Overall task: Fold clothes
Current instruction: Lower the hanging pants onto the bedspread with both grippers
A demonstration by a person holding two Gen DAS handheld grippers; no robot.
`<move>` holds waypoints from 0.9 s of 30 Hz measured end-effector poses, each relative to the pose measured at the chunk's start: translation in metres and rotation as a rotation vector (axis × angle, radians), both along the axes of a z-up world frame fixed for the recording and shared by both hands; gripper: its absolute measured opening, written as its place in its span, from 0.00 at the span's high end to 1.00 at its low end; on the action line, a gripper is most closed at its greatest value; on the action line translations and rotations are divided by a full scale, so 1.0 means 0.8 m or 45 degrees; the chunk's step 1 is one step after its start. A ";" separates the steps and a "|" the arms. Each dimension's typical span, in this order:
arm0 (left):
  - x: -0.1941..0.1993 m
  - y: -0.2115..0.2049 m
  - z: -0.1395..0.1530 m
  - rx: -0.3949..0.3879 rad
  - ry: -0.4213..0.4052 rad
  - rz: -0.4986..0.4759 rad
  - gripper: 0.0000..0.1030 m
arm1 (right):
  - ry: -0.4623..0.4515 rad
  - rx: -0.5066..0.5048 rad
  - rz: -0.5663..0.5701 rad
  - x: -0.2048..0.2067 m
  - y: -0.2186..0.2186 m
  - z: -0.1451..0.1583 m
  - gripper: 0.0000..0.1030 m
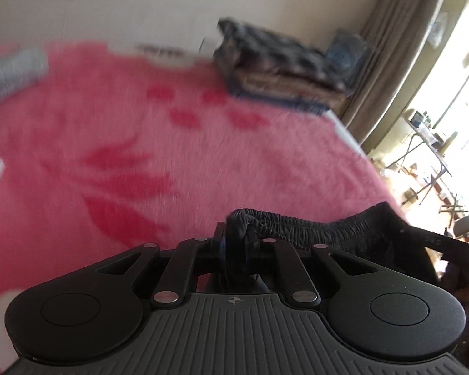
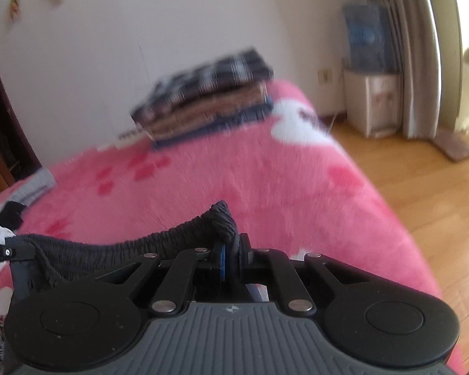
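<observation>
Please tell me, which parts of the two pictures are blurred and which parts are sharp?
Left wrist view: left tongs and black waistband sharp, pink blanket smeared, window side overexposed. Right wrist view: right tongs sharp, folded stack blurred.

No words, numbers or brands I can read, only a small crosshair mark on my left claw's ribbed grey housing (image 1: 233,300), same on my right (image 2: 231,309)

This is a bedroom in a home. A bed (image 2: 265,168) under a fluffy pink blanket fills both views, with a stack of folded clothes (image 2: 209,90) at its far end against a plain wall. Beyond the bed stand a water dispenser (image 2: 370,93), blurred but likely that, curtains (image 2: 412,47) and wooden flooring (image 2: 422,187).
</observation>
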State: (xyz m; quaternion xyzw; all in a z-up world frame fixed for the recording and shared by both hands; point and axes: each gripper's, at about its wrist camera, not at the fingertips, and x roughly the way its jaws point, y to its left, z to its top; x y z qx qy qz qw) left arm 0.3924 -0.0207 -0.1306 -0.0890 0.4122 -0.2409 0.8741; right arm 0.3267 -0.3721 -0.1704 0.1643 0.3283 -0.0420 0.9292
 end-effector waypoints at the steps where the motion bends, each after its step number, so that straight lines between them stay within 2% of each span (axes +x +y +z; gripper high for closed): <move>1: 0.002 0.000 -0.005 0.012 0.027 0.004 0.78 | 0.028 0.024 -0.002 0.006 -0.006 -0.010 0.90; 2: 0.004 0.001 -0.010 0.023 0.049 0.012 0.62 | 0.042 0.062 -0.005 0.010 -0.014 -0.017 0.87; 3: 0.002 0.004 -0.010 0.017 0.066 0.028 0.53 | 0.039 0.117 -0.009 0.012 -0.022 -0.019 0.85; 4: -0.006 0.009 -0.008 -0.009 0.072 0.037 0.50 | 0.038 0.185 -0.016 0.012 -0.033 -0.017 0.79; 6: -0.023 0.020 -0.004 -0.062 0.083 0.056 0.33 | 0.030 0.315 -0.045 0.006 -0.053 -0.009 0.62; 7: -0.031 0.025 -0.002 -0.088 0.088 0.066 0.30 | 0.009 0.347 -0.068 0.000 -0.060 -0.003 0.52; 9: -0.048 0.036 0.002 -0.140 0.099 0.085 0.26 | -0.056 0.374 -0.113 -0.022 -0.071 0.014 0.49; 13: -0.082 0.058 0.009 -0.245 0.121 0.123 0.24 | -0.092 0.358 -0.095 -0.055 -0.062 0.045 0.48; 15: -0.112 0.052 0.006 -0.175 0.112 0.133 0.24 | -0.086 0.315 0.009 -0.061 -0.037 0.055 0.48; 18: -0.140 0.040 -0.002 -0.115 0.103 0.179 0.24 | -0.051 0.099 0.258 -0.056 0.028 0.068 0.48; 22: -0.157 0.027 -0.014 -0.072 0.076 0.202 0.27 | 0.069 -0.198 0.524 -0.029 0.109 0.058 0.50; 24: -0.159 0.024 -0.021 0.002 0.060 0.215 0.36 | 0.127 -0.295 0.612 -0.012 0.136 0.047 0.50; 27: -0.157 0.026 -0.035 0.025 0.026 0.220 0.47 | 0.177 -0.381 0.675 0.008 0.160 0.032 0.50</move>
